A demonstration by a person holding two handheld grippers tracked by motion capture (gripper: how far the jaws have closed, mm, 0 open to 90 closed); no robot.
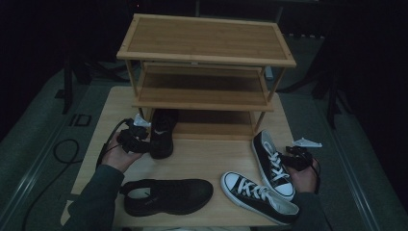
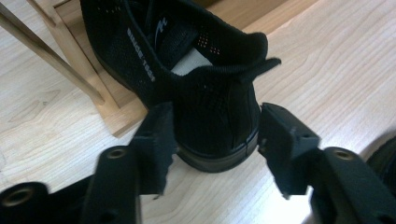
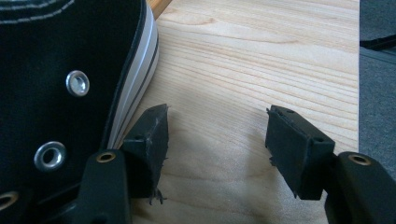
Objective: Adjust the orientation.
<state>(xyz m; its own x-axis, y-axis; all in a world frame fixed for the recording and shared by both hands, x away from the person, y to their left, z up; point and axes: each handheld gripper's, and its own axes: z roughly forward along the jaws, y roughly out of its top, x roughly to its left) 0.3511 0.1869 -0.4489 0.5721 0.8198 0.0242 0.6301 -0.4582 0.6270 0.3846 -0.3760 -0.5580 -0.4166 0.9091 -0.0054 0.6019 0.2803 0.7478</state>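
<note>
High view is showing a three-tier bamboo shoe rack [image 1: 207,41] standing at the far side of a light wooden table [image 1: 202,159]. A black mesh running shoe [image 1: 162,132] is sitting with its toe on the rack's lowest shelf and its heel sticking out over the table. The left gripper [image 1: 139,143] is hanging just beside that heel, in the person's left hand [image 1: 117,155]. In the left gripper view the jaws are standing wide apart on either side of the heel [image 2: 219,116]; whether the pads are touching the mesh I cannot tell, but they are not pressing it. A second black mesh shoe [image 1: 168,195] is lying on its sole near the table's front edge. To the right, two black canvas sneakers with white laces are resting on the table, one [image 1: 273,162] pointing away, the other [image 1: 258,196] lying slantwise. The right gripper [image 1: 294,161] is sitting just beside the farther sneaker; in the right gripper view its jaws are gaping wide over bare wood, holding nothing, with the sneaker's side [image 3: 56,84] next to one jaw.
</note>
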